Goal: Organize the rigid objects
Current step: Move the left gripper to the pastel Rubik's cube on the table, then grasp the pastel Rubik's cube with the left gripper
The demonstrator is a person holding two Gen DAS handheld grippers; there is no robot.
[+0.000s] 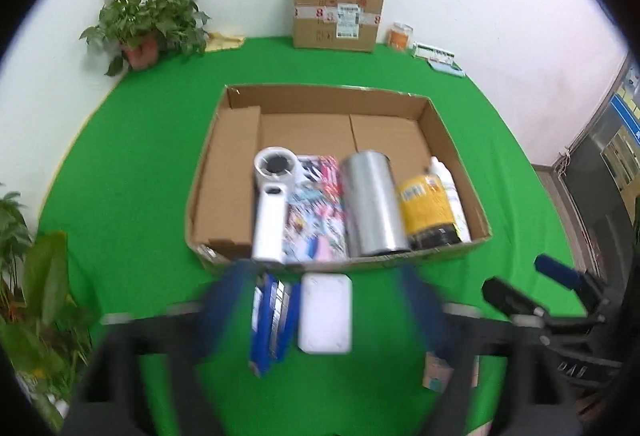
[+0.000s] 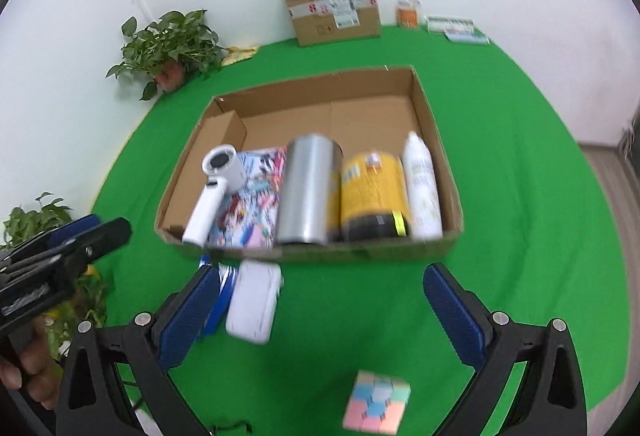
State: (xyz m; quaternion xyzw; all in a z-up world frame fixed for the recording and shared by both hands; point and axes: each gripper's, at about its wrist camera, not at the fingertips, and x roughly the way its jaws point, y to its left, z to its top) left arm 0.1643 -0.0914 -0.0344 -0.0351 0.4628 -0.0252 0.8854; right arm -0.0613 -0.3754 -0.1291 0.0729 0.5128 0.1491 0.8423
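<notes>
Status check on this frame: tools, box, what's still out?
Left tool and right tool open, empty. Open box holds five items. White case, blue box, pastel cube still outside. Nothing blocking.

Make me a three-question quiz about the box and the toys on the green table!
1. Where is the puzzle cube?
A. inside the open box
B. on the green cloth, outside the box
C. on the sealed box

2. What colour is the jar between the silver cylinder and the white bottle?
A. yellow
B. red
C. purple

3. How is the right gripper?
A. shut on the cube
B. shut on nothing
C. open, holding nothing

Answers: B, the cube sits on the cloth near the camera; A, its label is yellow; C, its blue fingers stand wide apart over bare cloth.
</notes>
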